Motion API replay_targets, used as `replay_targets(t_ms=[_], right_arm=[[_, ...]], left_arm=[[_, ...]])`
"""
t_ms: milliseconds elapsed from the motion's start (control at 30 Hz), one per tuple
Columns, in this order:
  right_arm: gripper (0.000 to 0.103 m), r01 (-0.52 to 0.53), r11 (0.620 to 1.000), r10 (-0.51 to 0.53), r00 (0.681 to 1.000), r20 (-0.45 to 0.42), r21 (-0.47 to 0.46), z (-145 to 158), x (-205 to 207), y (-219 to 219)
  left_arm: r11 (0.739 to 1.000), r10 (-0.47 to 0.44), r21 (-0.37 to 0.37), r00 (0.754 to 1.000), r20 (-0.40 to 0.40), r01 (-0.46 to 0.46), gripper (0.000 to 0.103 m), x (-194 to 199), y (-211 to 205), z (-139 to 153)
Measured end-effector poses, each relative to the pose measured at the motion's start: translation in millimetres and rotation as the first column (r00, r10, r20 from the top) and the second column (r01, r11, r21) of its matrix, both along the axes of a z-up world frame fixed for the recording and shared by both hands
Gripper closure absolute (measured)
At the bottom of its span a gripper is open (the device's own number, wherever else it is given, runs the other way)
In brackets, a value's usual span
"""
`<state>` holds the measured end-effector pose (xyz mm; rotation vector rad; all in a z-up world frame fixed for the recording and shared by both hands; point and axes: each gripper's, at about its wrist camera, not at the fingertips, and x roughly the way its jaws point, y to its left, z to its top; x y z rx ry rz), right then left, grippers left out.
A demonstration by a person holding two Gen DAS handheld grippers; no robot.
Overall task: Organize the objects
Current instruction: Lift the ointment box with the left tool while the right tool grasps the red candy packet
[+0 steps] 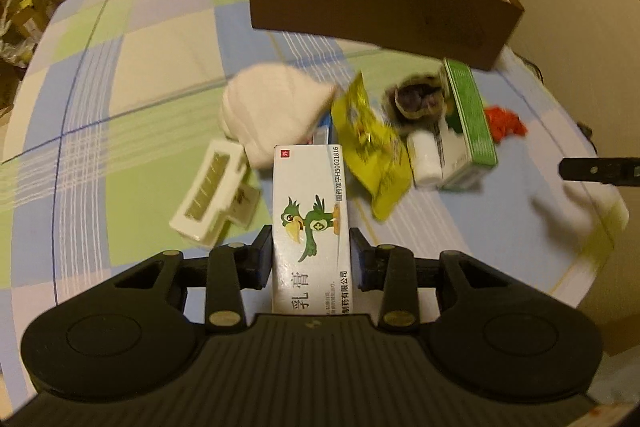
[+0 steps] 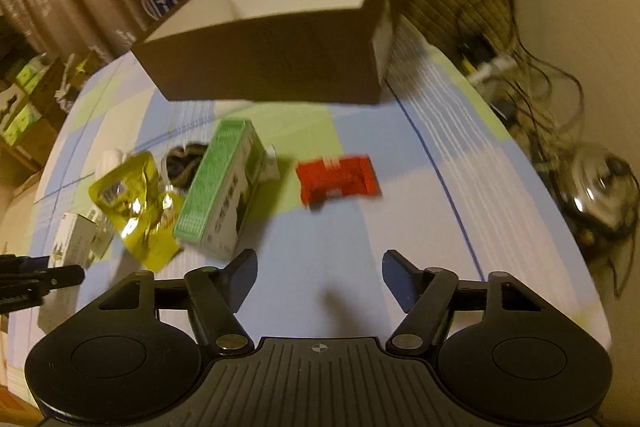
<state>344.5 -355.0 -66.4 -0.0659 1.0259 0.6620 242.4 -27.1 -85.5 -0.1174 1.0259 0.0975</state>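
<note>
White ointment box (image 1: 310,227) sits clamped between the left tool (image 1: 311,259) fingers.

ointment box (image 1: 310,227) reads "乳膏", "国药准字h50021816" and "制药有限公司".

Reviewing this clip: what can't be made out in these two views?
- Brown box contents: near wall hides the floor, both views.
- Dark furry item: blurred, left wrist view.
- Red packet print: motion blur, right wrist view.
- Ointment carton lower end: behind left claw body.
</note>
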Motion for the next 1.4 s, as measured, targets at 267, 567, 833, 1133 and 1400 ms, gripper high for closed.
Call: replay_targets(t_ms=[267,567,833,1133,1400], right_arm=[[0.042,-0.08,0.997,0.08,0.996,0.026,-0.016,-22.6,48.2,27.7],[0.042,-0.423,0.903,0.43,0.895,0.119,-0.081,-32.9,76.1,28.1],[0.042,-0.642,0.744,0.666,0.736,0.123,-0.184,-54.3,98.9,30.5],[0.065,-0.731,0.655,0.754,0.651,0.092,-0.19,-65.7,101.2,60.5],[0.079,-0.609,0.78,0.622,0.78,0.069,-0.144,-60.3,86.4,61.5]], left_arm=[[0.997,0.075,0.015,0.997,0.029,-0.075,0.07,22.0,-1.8,13.0],[0.991,0.13,0.022,0.991,0.029,-0.131,0.07,34.4,-4.9,16.6],[0.983,0.18,0.025,0.983,0.018,-0.18,0.07,34.0,-2.3,17.8],[0.976,0.214,0.028,0.977,0.006,-0.214,0.07,26.3,7.2,19.0],[0.982,0.186,0.028,0.982,0.02,-0.186,0.07,28.9,26.3,24.0]])
